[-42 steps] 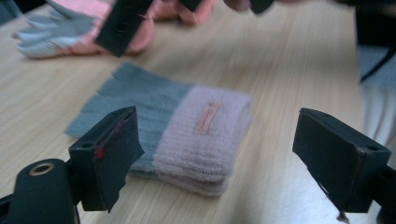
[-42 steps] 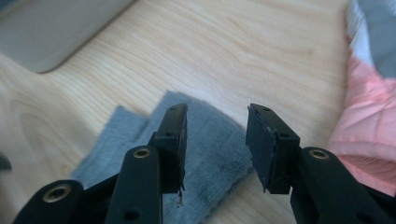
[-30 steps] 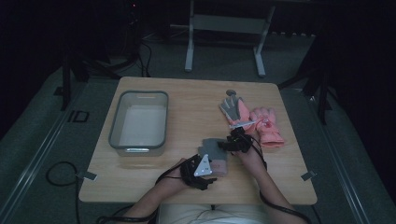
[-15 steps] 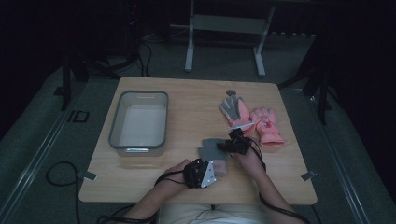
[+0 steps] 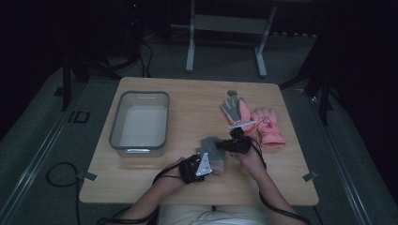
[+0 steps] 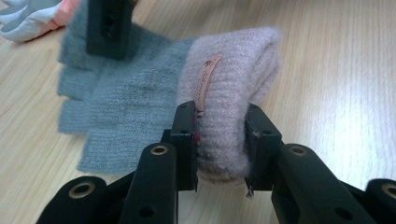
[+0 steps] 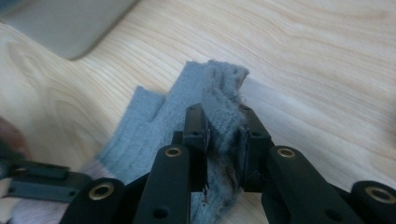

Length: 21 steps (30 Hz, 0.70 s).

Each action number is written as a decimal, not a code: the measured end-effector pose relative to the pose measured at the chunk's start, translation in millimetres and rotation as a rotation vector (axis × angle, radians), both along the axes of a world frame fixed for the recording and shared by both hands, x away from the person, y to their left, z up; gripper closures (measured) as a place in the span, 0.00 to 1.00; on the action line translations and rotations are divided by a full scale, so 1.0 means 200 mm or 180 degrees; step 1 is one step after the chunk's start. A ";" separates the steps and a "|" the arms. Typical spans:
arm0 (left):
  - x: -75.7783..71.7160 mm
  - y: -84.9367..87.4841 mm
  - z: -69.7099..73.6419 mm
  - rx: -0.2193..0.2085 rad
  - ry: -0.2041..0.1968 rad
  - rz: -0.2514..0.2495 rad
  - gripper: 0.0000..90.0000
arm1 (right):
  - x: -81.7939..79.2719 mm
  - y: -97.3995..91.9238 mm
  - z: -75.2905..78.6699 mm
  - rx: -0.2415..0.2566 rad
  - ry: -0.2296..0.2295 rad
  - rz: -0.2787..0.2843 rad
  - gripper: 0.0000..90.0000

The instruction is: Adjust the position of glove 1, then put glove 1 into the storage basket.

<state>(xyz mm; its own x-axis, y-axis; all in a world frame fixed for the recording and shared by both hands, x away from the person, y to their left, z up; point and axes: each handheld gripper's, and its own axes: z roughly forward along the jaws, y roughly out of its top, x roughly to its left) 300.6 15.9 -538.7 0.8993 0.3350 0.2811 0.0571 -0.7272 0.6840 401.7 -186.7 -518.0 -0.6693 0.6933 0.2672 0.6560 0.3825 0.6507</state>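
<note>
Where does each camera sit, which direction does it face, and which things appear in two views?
High view: above the person's side, looking forward and down on the table; both forearms enter from below.
Left gripper view: rides the left hand-held gripper, looking along its jaws, shut on the pink cuff of the grey knit glove.
Right gripper view: rides the right hand-held gripper, jaws shut on that glove's grey finger end; the grey bin lies beyond.
Shared: both gripper views show this glove, also seen from above.
</note>
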 end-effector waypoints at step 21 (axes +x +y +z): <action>0.08 0.14 0.30 0.0220 -0.0173 -0.0013 0.78 | 0.05 0.15 0.27 0.0136 -0.0310 0.0050 0.86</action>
